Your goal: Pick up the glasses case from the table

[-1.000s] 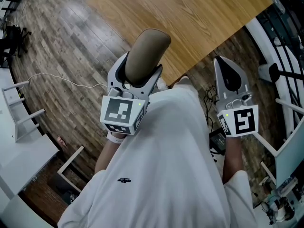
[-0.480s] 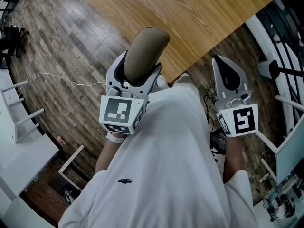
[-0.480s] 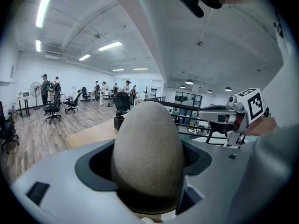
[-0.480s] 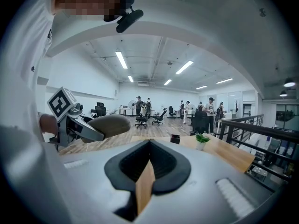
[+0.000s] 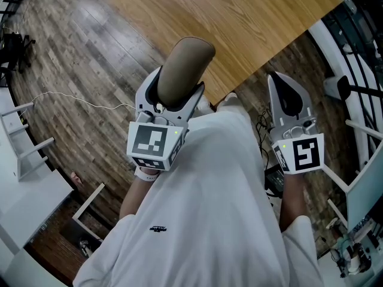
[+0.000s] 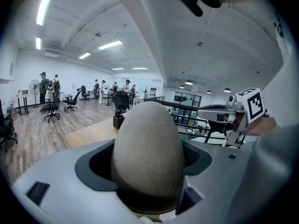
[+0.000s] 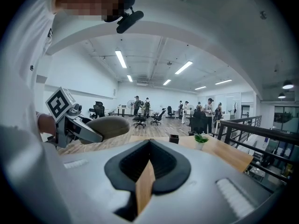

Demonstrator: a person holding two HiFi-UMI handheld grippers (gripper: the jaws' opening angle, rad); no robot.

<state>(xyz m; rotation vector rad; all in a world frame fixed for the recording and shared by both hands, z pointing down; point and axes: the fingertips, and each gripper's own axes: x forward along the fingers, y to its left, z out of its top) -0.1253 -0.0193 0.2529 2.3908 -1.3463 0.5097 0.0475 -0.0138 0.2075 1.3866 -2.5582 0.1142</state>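
The glasses case [image 5: 184, 67] is a rounded, tan, felt-like shell. My left gripper [image 5: 178, 87] is shut on it, with the jaws on its two sides. It is held in the air above the floor, just off the near corner of the wooden table [image 5: 239, 17]. In the left gripper view the case [image 6: 147, 153] fills the space between the jaws. My right gripper [image 5: 276, 78] is shut and holds nothing, near the table's right corner. The right gripper view shows the case [image 7: 106, 126] at its left.
A small black box [image 7: 174, 138] and a little green plant [image 7: 201, 138] stand on the table's far part. A white cable [image 5: 78, 100] lies on the wood floor, white shelving [image 5: 24, 151] stands at left and a black railing [image 7: 252, 127] at right. People and office chairs are far off.
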